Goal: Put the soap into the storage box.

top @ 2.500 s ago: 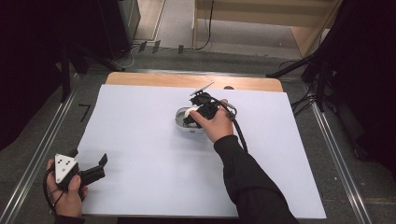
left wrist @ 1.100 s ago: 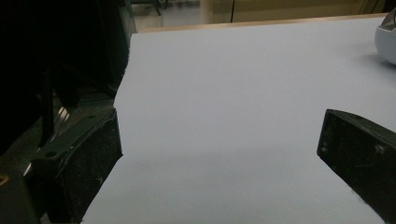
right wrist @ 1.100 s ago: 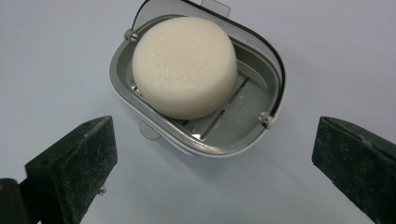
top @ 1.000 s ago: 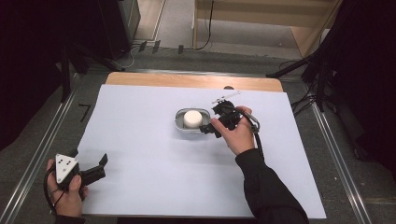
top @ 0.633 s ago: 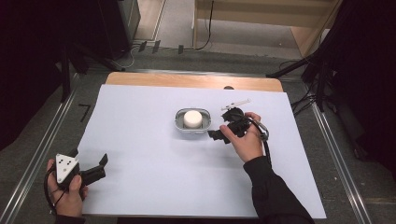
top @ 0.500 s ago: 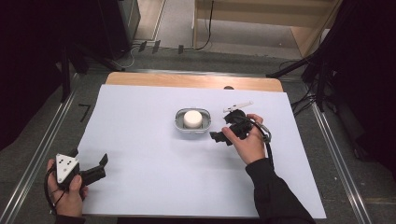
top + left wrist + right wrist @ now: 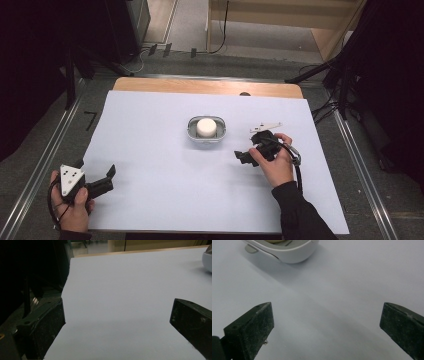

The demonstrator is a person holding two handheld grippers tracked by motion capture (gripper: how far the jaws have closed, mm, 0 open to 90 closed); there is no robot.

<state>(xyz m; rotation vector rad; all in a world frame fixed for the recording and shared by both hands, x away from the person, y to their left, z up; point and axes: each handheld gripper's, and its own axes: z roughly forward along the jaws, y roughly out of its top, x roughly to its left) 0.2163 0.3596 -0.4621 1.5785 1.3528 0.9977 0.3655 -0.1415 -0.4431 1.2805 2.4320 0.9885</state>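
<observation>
A small grey dish [image 7: 206, 135] sits in the middle of the white sheet, and a white round piece [image 7: 205, 127] rests inside it. My right gripper [image 7: 248, 146] is to the right of the dish and a little nearer, apart from it, open and holding nothing. In the right gripper view the dish's rim [image 7: 287, 252] lies at the top, beyond the right gripper [image 7: 327, 315] with its jaws spread wide. My left gripper [image 7: 97, 168] rests open at the sheet's near left corner. The left gripper view has the left gripper [image 7: 117, 315] over bare sheet and the dish's edge [image 7: 207, 260] at far right.
The white sheet [image 7: 150, 150] covers most of a wooden table [image 7: 200, 86]. A small white strip [image 7: 265, 126] lies on the sheet just beyond my right hand. Metal rails [image 7: 45, 155] run along both sides, and cables lie on the floor behind.
My right gripper has left the dish and drawn back to the right and nearer. The white piece stays in the dish. The left gripper has not moved.
</observation>
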